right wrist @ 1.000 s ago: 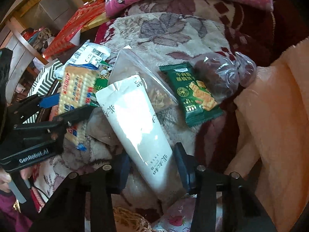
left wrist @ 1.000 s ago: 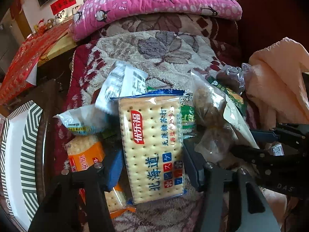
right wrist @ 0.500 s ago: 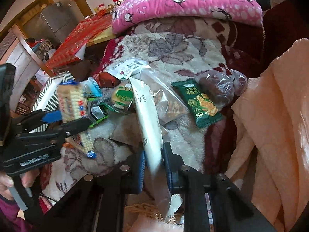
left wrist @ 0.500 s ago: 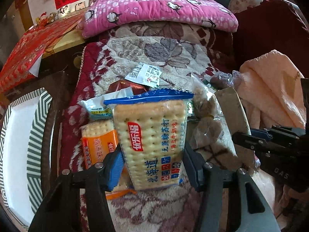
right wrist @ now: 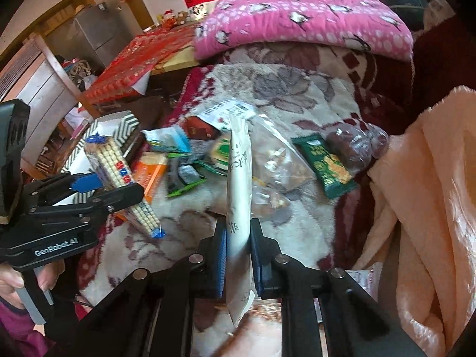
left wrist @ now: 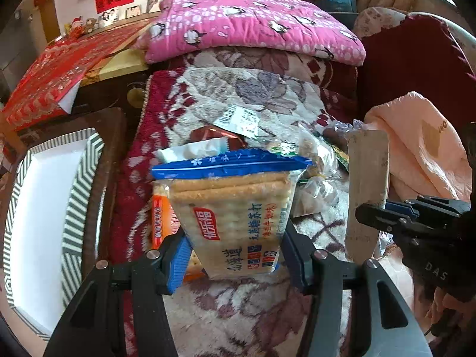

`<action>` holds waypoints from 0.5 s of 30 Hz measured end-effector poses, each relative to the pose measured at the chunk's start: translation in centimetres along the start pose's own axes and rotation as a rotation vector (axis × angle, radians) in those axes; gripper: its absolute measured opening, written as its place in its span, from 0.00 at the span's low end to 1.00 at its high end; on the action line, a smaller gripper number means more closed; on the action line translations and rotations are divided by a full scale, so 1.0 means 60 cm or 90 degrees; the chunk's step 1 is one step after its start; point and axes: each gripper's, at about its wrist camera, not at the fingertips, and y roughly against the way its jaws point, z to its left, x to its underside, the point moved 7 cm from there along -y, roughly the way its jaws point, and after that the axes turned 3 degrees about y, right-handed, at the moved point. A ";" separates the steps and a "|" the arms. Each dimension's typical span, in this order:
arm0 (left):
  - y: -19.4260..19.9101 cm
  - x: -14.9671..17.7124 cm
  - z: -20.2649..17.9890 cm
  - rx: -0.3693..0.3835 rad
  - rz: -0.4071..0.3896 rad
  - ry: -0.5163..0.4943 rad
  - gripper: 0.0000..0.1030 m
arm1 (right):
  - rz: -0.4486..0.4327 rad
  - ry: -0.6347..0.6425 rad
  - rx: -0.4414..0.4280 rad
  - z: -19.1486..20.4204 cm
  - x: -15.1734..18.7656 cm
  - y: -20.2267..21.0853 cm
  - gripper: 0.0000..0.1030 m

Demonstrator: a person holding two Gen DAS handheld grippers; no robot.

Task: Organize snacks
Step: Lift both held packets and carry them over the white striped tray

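Note:
My left gripper (left wrist: 235,255) is shut on a clear cracker pack with a blue top seal (left wrist: 235,205) and holds it upright above the blanket; it also shows in the right wrist view (right wrist: 119,175). My right gripper (right wrist: 238,247) is shut on a long white paper pouch (right wrist: 238,184), lifted edge-on; the pouch also shows in the left wrist view (left wrist: 366,184). Loose snacks lie on the floral blanket (right wrist: 297,89): an orange cracker pack (right wrist: 150,172), a green biscuit pack (right wrist: 325,166), a clear bag of nuts (right wrist: 279,163) and a bag of dark dates (right wrist: 354,145).
A white tray with a grey striped rim (left wrist: 44,208) stands at the left beside the blanket. A pink penguin pillow (left wrist: 253,23) lies at the back. A peach blanket (right wrist: 422,193) is heaped at the right. A red cloth (left wrist: 50,80) covers a table at the back left.
Both grippers have risen with their packs. The cracker pack has tipped more upright. The right gripper, open around the white pouch a second ago, has shut on it and lifted it edge-on.

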 end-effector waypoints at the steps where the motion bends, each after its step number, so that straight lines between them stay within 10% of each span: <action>1: 0.005 0.000 0.007 -0.005 -0.003 0.003 0.53 | -0.002 0.005 -0.001 0.007 -0.002 0.002 0.15; 15: 0.070 0.002 0.112 -0.031 -0.040 0.060 0.53 | -0.003 0.081 -0.034 0.128 -0.046 -0.009 0.15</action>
